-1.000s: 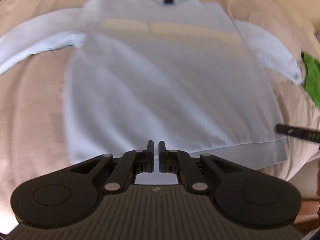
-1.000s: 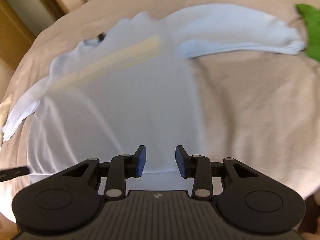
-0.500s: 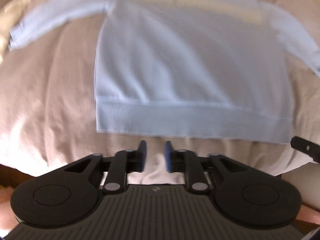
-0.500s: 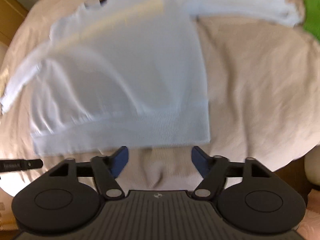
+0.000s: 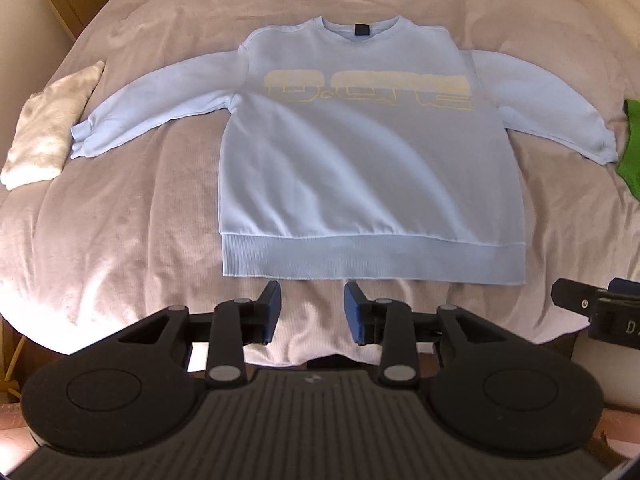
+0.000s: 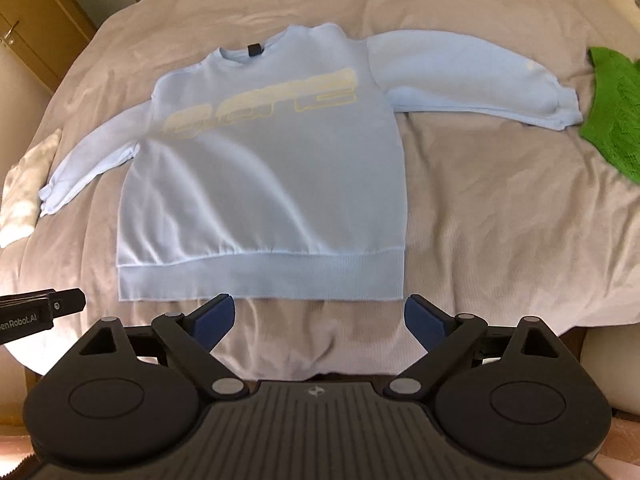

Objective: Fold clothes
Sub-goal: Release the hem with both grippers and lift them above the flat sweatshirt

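A light blue sweatshirt (image 5: 360, 168) with pale yellow lettering lies flat and face up on the beige bed cover, sleeves spread to both sides, hem band nearest me. It also shows in the right wrist view (image 6: 264, 184). My left gripper (image 5: 313, 312) is open and empty, held just short of the hem. My right gripper (image 6: 319, 320) is wide open and empty, also just short of the hem. Each gripper's tip shows at the edge of the other's view.
A folded whitish cloth (image 5: 48, 120) lies on the bed at the left, beside the left cuff. A green garment (image 6: 616, 112) lies at the right, beside the right cuff. The bed's front edge (image 5: 304, 356) is just under the grippers. Wooden doors (image 6: 36, 28) stand at the back left.
Both grippers have pulled back from over the sweatshirt to just beyond its hem. Both have opened: the left from shut, the right from partly open to wide.
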Action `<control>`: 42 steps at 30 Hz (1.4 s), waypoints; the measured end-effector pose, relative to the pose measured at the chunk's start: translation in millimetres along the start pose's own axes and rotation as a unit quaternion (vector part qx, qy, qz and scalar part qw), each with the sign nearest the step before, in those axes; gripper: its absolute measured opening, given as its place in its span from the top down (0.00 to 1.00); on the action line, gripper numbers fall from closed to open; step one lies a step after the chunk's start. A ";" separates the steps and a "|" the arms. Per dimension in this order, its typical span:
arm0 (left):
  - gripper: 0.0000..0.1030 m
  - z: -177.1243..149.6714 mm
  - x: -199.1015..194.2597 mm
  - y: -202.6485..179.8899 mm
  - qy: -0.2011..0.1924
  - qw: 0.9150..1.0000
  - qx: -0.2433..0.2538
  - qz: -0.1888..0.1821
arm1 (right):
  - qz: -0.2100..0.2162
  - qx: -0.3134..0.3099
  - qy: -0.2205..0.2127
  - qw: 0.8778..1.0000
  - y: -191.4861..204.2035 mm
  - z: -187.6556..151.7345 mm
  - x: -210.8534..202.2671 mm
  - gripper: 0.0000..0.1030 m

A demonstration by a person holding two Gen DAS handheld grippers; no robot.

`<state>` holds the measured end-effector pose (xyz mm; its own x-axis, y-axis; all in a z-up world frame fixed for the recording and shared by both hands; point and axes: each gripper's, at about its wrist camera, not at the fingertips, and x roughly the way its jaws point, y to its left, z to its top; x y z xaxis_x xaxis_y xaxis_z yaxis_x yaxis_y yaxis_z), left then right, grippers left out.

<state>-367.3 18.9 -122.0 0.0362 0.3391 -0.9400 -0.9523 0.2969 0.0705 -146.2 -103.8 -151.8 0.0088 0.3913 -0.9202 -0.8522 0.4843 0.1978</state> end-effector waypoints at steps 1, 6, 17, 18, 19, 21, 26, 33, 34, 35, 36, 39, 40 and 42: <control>0.69 -1.5 -4.0 -0.9 -0.002 1.000 0.001 0.000 | -0.001 -0.002 -0.001 1.000 2.4 0.8 -2.9 0.08; 0.68 -2.1 -18.2 -5.9 -0.014 1.000 0.007 0.001 | -0.003 -0.014 -0.004 1.000 14.3 4.6 -17.4 0.07; 0.66 -0.8 -37.0 -7.2 -0.035 0.999 0.005 -0.003 | -0.020 -0.029 -0.022 0.999 21.9 4.5 -42.3 0.06; 0.66 -0.6 -37.2 -7.4 -0.036 0.999 0.005 -0.003 | -0.023 -0.028 -0.024 0.999 22.4 5.3 -44.0 0.06; 0.66 -0.4 -37.5 -7.9 -0.036 0.999 0.005 -0.003 | -0.026 -0.028 -0.027 0.999 22.8 6.3 -45.5 0.06; 0.66 -0.2 -38.8 -8.1 -0.038 0.999 0.006 -0.004 | -0.031 -0.027 -0.031 0.999 23.0 7.9 -48.8 0.06; 0.65 1.6 -43.3 -9.4 -0.044 0.999 0.006 -0.003 | -0.033 -0.026 -0.039 0.998 19.8 11.9 -54.2 0.06; 0.63 0.0 -49.0 -6.6 -0.049 0.999 0.004 0.000 | -0.036 -0.022 -0.040 0.998 17.2 12.5 -58.8 0.05; 0.63 -0.7 -49.6 -5.3 -0.049 0.999 0.003 0.001 | -0.034 -0.024 -0.040 0.998 17.5 12.5 -59.0 0.05; 0.63 -1.5 -50.2 -4.0 -0.049 0.999 0.002 0.002 | -0.033 -0.026 -0.040 0.998 18.2 12.4 -59.3 0.05; 0.63 -2.2 -50.6 -2.5 -0.049 0.999 0.000 0.002 | -0.032 -0.028 -0.040 0.998 19.6 12.3 -59.3 0.05; 0.63 -5.2 -51.6 2.9 -0.049 0.999 -0.008 0.005 | -0.028 -0.036 -0.039 0.998 24.4 12.0 -59.0 0.05; 0.63 -6.3 -52.0 5.1 -0.049 0.999 -0.010 0.006 | -0.027 -0.039 -0.039 0.998 26.5 11.9 -58.8 0.05; 0.63 -8.3 -52.9 8.9 -0.049 0.999 -0.016 0.008 | -0.023 -0.046 -0.042 0.998 31.1 11.7 -58.6 0.05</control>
<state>-380.2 -3.8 -74.5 0.0492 0.4301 -0.9014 -0.9619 0.2633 0.0731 -167.1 -102.5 -87.7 0.0895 0.4355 -0.8958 -0.8940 0.4315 0.1205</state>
